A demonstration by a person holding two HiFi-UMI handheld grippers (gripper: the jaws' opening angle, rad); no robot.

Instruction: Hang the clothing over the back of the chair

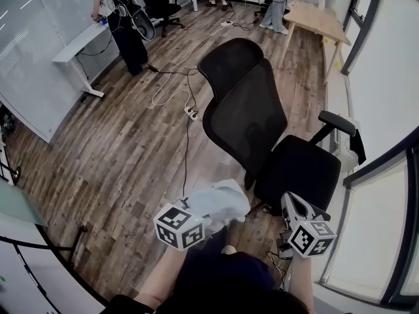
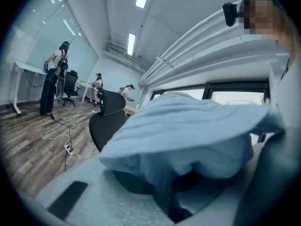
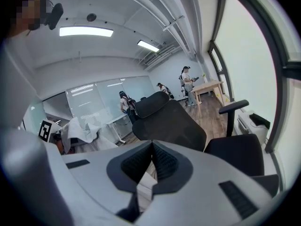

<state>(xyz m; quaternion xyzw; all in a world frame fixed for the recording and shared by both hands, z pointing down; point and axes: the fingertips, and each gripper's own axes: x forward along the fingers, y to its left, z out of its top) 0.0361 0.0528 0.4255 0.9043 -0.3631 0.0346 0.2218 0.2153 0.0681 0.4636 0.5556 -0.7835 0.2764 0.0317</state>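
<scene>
Your left gripper (image 1: 195, 214) is clamped on the light blue clothing (image 1: 221, 197). In the head view the clothing bunches just ahead of the marker cube (image 1: 179, 226), low and near the black chair (image 1: 247, 113) but apart from its backrest (image 1: 252, 126). The left gripper view shows something the head view can't: the clothing billows over both jaws and covers them (only a dark fold shows where they pinch).

Your right gripper (image 1: 296, 207) hangs near the edge of the seat (image 1: 301, 169). The right gripper view shows its jaws pressed together with nothing between them, and the backrest standing ahead of them. That view also catches the clothing off at its left side, heaped beside the other gripper's cube.

Only the head view takes in the power strip (image 1: 191, 113) and its cable (image 1: 171, 87) lying on the wood floor (image 1: 111, 149) beyond the chair.
</scene>
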